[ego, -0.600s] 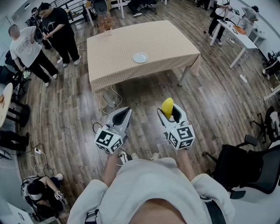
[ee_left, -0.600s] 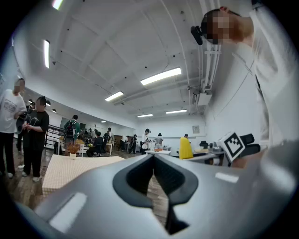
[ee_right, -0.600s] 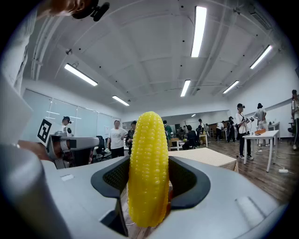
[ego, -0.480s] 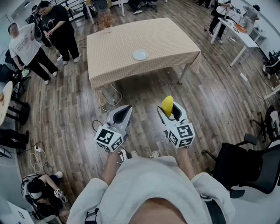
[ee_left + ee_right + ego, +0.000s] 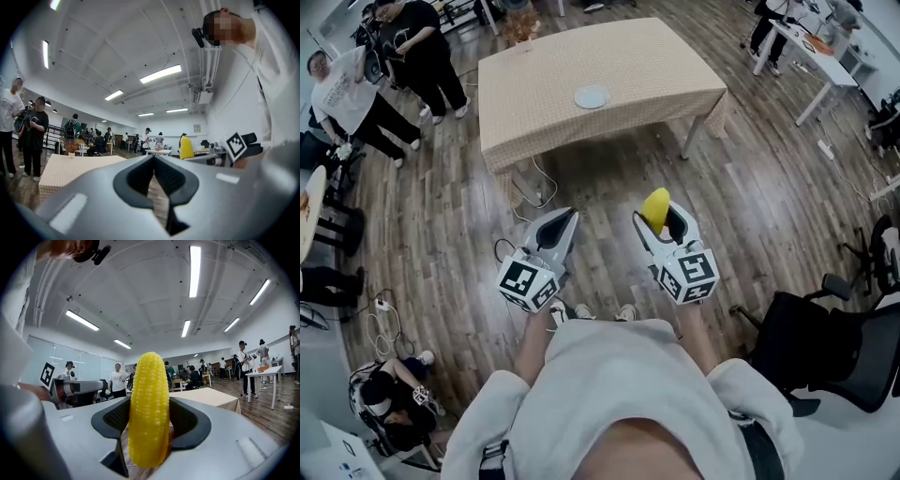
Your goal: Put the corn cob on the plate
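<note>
A yellow corn cob [image 5: 656,208] stands upright between the jaws of my right gripper [image 5: 659,217], which is shut on it. In the right gripper view the corn cob [image 5: 149,413] fills the middle, gripped on both sides. My left gripper [image 5: 567,217] is held level beside it, shut with nothing in it; its jaws meet in the left gripper view [image 5: 153,159]. Both hang over the wooden floor, short of the table [image 5: 544,103] with the checked cloth. A small white plate [image 5: 592,97] lies near the table's middle.
Several people stand at the far left [image 5: 412,56]. A black office chair [image 5: 825,347] is at the right, close to me. Cables [image 5: 530,202] trail on the floor by the table's near edge. White desks [image 5: 811,56] stand at the back right.
The table, plate and both grippers sit a little higher in the head view than before. The corn cob stays held in the right gripper; the left stays shut.
</note>
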A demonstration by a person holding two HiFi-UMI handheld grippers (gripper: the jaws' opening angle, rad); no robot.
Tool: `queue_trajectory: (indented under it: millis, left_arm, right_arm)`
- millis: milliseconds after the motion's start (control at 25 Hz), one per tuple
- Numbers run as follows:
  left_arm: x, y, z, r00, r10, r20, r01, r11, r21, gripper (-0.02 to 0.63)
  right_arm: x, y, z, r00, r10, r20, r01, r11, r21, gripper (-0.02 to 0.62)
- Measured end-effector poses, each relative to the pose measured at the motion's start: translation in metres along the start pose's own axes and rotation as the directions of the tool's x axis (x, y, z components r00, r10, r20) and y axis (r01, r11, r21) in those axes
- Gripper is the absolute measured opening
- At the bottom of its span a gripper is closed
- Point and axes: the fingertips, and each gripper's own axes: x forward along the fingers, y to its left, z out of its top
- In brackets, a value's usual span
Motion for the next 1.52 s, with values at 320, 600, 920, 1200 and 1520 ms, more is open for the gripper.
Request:
queue_trajectory:
  millis: [320, 600, 920, 1200, 1520]
  left_arm:
    - [0.007, -0.017, -0.011, 1.000, 0.018, -0.013, -0.018, 1.000, 0.002, 0.008]
    - [0.019, -0.013, -0.017, 1.000, 0.016, -0.019, -0.016, 1.000, -0.007, 0.008]
    - [0.048, 0.012, -0.026, 1.000, 0.007, -0.012, -0.007, 1.000, -0.020, 0.008]
    - [0.073, 0.070, -0.032, 1.000, 0.019, -0.009, -0.020, 0.999, -0.031, 0.008]
    - [0.109, 0.154, -0.026, 0.999, 0.043, 0.007, -0.043, 0.998, -0.034, 0.008]
  right_arm:
    - [-0.015, -0.015, -0.008, 1.000, 0.011, 0.006, -0.011, 1.000, 0.006, 0.255]
    - [-0.008, -0.022, -0.014, 1.000, 0.014, -0.011, -0.014, 1.000, 0.004, 0.255]
    - [0.026, -0.043, -0.016, 1.000, 0.011, -0.021, -0.011, 1.000, -0.007, 0.255]
    - [0.087, -0.056, -0.014, 1.000, 0.014, -0.027, -0.015, 1.000, -0.012, 0.255]
    - [0.182, -0.067, -0.003, 0.999, 0.041, -0.035, -0.042, 0.999, -0.021, 0.255]
